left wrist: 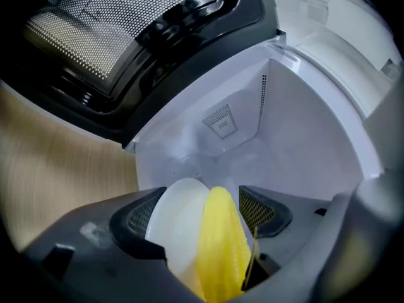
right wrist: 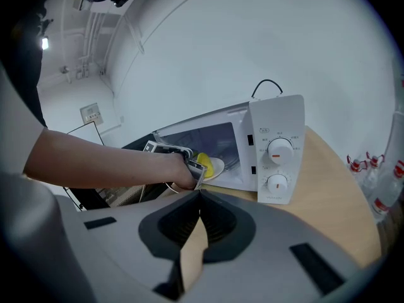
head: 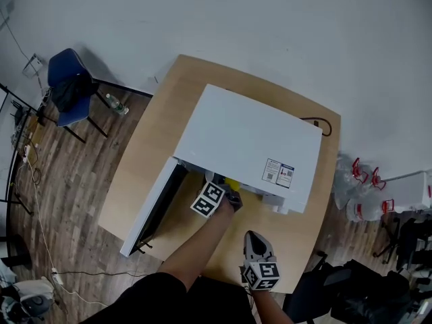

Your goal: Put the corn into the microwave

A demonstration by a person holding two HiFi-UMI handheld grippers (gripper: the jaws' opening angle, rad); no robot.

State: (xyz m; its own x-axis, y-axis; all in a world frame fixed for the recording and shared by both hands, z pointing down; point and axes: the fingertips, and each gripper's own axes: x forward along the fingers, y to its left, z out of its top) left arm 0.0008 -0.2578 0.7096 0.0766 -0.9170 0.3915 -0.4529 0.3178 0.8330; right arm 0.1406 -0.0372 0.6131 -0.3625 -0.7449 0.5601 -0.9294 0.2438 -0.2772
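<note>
A yellow corn cob (left wrist: 221,245) lies against a white plate (left wrist: 180,226), and my left gripper (left wrist: 203,216) is shut on the pair, one pad on the plate and the other on the corn. It holds them at the mouth of the white microwave (head: 250,140), just inside the open cavity (left wrist: 284,144). From the right gripper view, the corn (right wrist: 202,163) and plate (right wrist: 216,167) sit at the cavity's front edge. My right gripper (head: 256,247) hangs back over the table's near edge, shut and empty.
The microwave door (head: 152,208) swings out to the left, its mesh window (left wrist: 126,36) close above my left gripper. The control panel with two dials (right wrist: 278,163) is at the right. The wooden table (head: 145,147) carries the microwave. A blue chair (head: 67,79) stands far left.
</note>
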